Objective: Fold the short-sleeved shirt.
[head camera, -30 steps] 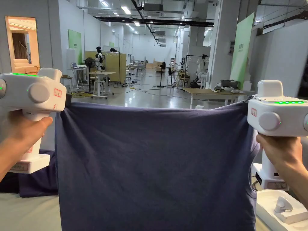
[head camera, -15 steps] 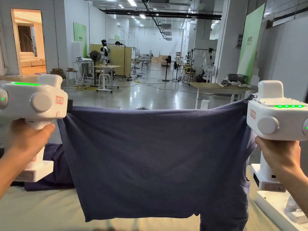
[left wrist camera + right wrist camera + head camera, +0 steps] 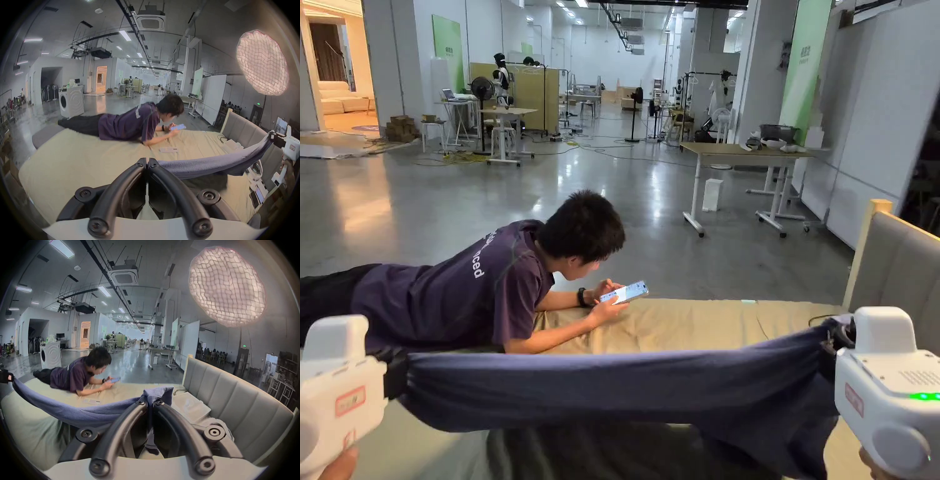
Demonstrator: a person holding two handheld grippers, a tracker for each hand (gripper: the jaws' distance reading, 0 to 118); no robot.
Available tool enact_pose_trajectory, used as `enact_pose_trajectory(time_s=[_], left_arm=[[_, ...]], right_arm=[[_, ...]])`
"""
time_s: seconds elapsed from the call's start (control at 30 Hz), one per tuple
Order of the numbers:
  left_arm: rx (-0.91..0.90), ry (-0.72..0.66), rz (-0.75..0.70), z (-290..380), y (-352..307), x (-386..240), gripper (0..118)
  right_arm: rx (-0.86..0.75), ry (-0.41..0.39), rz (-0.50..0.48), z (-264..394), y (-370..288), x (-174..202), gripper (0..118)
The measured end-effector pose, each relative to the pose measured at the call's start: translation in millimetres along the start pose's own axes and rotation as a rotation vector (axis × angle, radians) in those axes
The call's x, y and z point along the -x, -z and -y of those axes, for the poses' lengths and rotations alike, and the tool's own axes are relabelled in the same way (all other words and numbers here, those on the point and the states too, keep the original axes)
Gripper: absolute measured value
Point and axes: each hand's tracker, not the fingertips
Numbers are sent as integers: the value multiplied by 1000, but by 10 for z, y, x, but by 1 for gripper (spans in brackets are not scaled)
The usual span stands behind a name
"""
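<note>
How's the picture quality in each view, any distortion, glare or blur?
Head view: sharp, undistorted, ceiling lights mirrored on the glossy floor. Left gripper view: strong fisheye bending, dark rim, lit softbox lamp glowing bright. Right gripper view: same fisheye, lamp washed out, shirt slightly soft.

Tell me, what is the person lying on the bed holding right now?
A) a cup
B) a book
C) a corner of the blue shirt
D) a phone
D: the person lying face down on the bed holds a phone with a lit screen in both hands, while the blue shirt hangs stretched between the two grippers, nearer the camera.
</note>
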Motion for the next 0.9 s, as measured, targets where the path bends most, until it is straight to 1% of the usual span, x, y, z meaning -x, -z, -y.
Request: enact_pose_trajectory(time_s=[0.07, 0.1, 0.2, 0.23, 0.27, 0.3, 0.37, 0.4, 0.47, 0.53, 0.6, 0.7, 0.8, 0.9], left_arm=[[7, -12, 3, 173, -187, 11, 2], [25, -34, 5, 348, -418, 38, 2], [59, -60, 0, 699, -800, 21, 2], [96, -71, 1, 759, -784, 88, 2], [116, -62, 4, 864, -836, 106, 2], [160, -54, 6, 983, -895, 116, 2], [221, -34, -7, 1201, -895, 185, 2], [243, -42, -6, 1301, -908, 225, 2], [294, -51, -6, 1456, -917, 280, 2], [353, -44, -12, 1586, -928, 287, 2], [380, -25, -18, 1701, -921, 294, 2], [486, -11, -22, 1903, -850, 283, 2], [582, 35, -39, 2083, -746, 270, 2], [639, 18, -34, 2228, -621, 297, 2]], right_arm=[[23, -19, 6, 231, -221, -22, 4], [32, -13, 8, 341, -332, -35, 4], [97, 2, 3, 669, -666, -50, 4], [115, -5, 4, 758, -735, -48, 4], [154, -31, 6, 869, -844, -38, 4], [183, -34, -4, 974, -914, -43, 4], [230, -30, -10, 1183, -1043, -51, 4], [258, -48, -2, 1289, -1120, -48, 4], [311, -60, 3, 1491, -1213, -60, 4], [374, -43, 4, 1669, -1298, -74, 4], [417, -42, -8, 1861, -1317, -84, 4], [510, -68, -7, 2099, -1304, -68, 5], [599, -96, -5, 2293, -1262, -38, 5], [676, -109, -2, 2438, -1219, -13, 5]])
